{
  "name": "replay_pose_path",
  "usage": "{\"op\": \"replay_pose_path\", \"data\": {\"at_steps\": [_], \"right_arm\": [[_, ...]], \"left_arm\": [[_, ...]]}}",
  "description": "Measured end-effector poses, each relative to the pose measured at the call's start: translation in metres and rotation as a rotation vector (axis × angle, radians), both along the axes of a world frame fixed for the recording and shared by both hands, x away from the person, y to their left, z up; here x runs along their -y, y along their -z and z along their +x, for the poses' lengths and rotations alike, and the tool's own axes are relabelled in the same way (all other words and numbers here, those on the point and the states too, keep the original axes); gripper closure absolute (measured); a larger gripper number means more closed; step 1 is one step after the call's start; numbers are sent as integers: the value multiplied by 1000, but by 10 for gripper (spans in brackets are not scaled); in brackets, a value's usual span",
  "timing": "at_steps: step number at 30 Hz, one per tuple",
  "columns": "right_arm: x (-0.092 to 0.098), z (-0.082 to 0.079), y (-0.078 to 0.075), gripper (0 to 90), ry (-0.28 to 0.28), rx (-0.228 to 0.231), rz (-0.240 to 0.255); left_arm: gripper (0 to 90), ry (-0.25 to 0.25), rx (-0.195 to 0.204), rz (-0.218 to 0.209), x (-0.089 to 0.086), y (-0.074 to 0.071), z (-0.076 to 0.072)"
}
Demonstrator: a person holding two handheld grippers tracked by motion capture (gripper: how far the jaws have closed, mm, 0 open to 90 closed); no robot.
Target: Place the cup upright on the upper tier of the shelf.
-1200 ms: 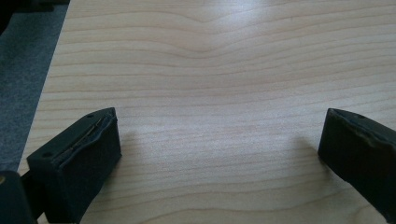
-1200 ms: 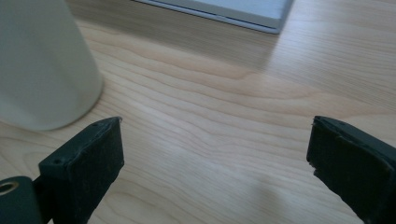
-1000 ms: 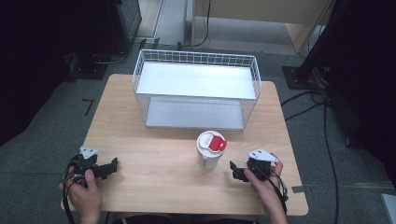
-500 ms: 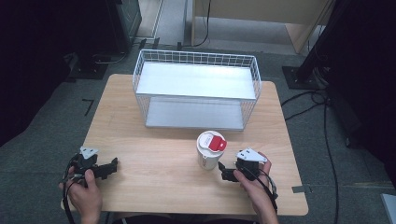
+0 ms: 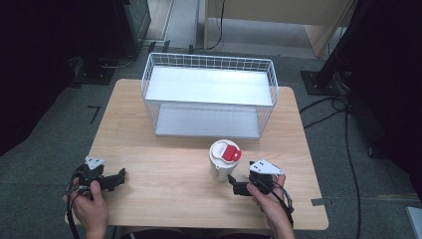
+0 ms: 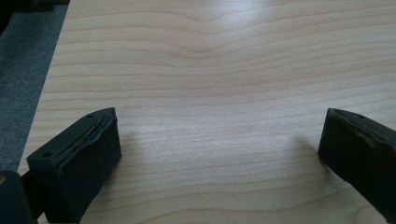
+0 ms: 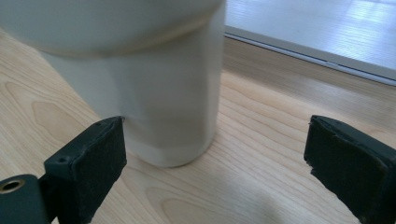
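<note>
- The room is dim and cluttered at the edges: grey carpet floor (image 5: 45,149), dark stands and loose cables on the right, pale furniture at the far side.
- The table (image 5: 164,174) is light wood grain, flat and smooth; a cup could probably slide on it if nudged rather than gripped.
- A white wire basket (image 5: 209,94) stands at the far middle of the table, its floor bare, well apart from both hands.
- The cup (image 5: 225,160) stands upright near the right front of the table, just this side of the basket. It is white with a white lid and a red tab on top. It looks like a light paper or thin plastic cup, so likely easy to crush and to tip; whether it is full cannot be told.
- Best hold, I judge, is around the lower straight wall (image 7: 168,116), below the lid's rim, with a gentle squeeze.
- The right gripper (image 5: 240,188) sits just right of the cup, jaws spread wide, the left jaw close to the cup's base and the cup not yet centred between them.
- The left gripper (image 5: 117,178) rests at the near left, jaws wide apart over bare wood, holding nothing.
</note>
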State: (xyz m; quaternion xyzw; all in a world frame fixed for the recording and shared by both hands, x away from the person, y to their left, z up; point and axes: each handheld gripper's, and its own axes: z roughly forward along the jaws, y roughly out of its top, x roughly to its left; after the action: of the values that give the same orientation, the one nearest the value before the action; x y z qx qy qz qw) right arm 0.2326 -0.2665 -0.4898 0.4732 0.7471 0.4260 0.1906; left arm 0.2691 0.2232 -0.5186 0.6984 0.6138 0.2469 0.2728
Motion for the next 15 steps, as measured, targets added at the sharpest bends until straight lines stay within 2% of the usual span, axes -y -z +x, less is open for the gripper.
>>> {"op": "replay_pose_path", "data": {"at_steps": [8, 10, 15], "right_arm": [[-9, 1, 0, 57, -30, -4, 23], [-14, 2, 0, 62, -43, -4, 43], [-21, 3, 0, 87, -39, 0, 70]], "left_arm": [[0, 0, 0, -1, 0, 0, 0], [0, 0, 0, -1, 0, 0, 0], [0, 0, 0, -1, 0, 0, 0]]}}
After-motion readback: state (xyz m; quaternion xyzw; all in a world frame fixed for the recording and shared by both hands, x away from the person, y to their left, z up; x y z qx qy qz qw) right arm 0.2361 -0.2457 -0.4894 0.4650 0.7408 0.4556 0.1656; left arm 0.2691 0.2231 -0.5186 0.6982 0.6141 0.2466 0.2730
